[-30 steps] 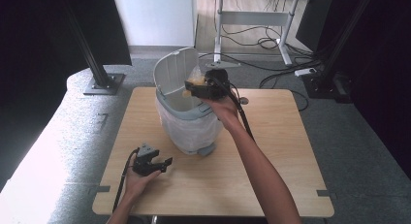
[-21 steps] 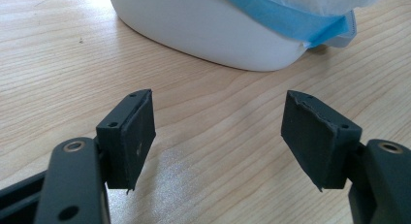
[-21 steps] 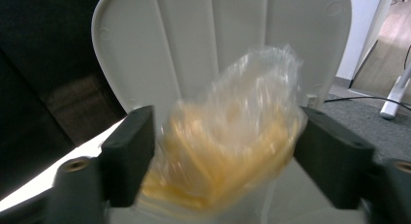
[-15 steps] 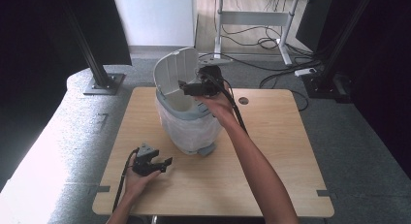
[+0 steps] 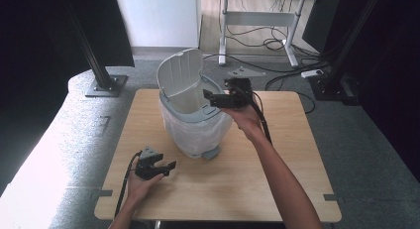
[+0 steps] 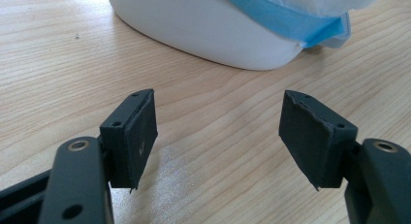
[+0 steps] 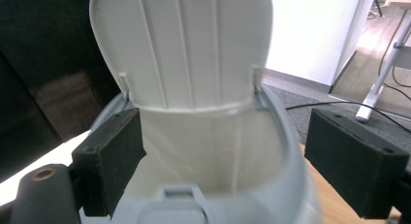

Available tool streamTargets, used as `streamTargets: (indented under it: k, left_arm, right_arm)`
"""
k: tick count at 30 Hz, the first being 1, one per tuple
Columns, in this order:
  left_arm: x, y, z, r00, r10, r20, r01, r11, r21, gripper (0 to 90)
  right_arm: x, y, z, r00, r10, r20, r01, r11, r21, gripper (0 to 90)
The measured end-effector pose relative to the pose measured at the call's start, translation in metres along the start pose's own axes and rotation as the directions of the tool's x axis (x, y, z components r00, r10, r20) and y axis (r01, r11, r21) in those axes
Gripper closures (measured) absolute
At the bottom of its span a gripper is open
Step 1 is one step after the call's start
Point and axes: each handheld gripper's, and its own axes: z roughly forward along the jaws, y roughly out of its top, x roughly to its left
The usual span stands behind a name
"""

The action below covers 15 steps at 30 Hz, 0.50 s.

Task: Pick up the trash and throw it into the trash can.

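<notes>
A white bin (image 5: 194, 127) with a grey rim stands mid-table, its lid (image 5: 180, 78) tipped up and back. A white bag lines it, and a blue band of the bag (image 6: 291, 21) hangs near the base. My right gripper (image 5: 208, 97) hovers at the rim's right side, pointing across the mouth. It is open; the jaws have just been opening, then eased in slightly, and nothing is between them. In the right gripper view it (image 7: 223, 156) looks into the bin (image 7: 203, 136). My left gripper (image 5: 168, 168) rests open on the table, front left, with bare wood between its pads (image 6: 140, 136).
The wooden table (image 5: 297, 164) has free surface to the right of and in front of the bin. Black stand bases and cables lie on the grey floor behind it. A desk frame stands farther back.
A second ago the right gripper held a yellowish thing over the bin's mouth. It let go, the thing is gone from its jaws, and the gripper has drifted right. The left gripper stayed put.
</notes>
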Motion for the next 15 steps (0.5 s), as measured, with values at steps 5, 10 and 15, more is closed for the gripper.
streamTargets:
  k: [5,10,15]
  left_arm:
    - [-0.001,0.001,-0.002,0.9997,-0.021,0.011,0.021,0.9997,-0.013,28.9]
    - [-0.002,0.003,-0.006,0.9996,-0.028,0.008,0.028,0.9993,-0.024,27.8]
    - [-0.003,0.004,-0.007,0.9997,-0.019,0.014,0.019,0.9989,-0.042,27.6]
  right_arm:
    - [-0.012,-0.016,-0.028,0.9996,-0.001,0.030,0.001,1.000,-0.010,14.4]
    - [-0.024,-0.039,-0.057,0.9982,0.005,0.060,-0.004,1.000,-0.012,14.4]
    - [-0.035,-0.066,-0.086,0.9965,0.033,0.076,-0.031,0.999,-0.037,15.0]
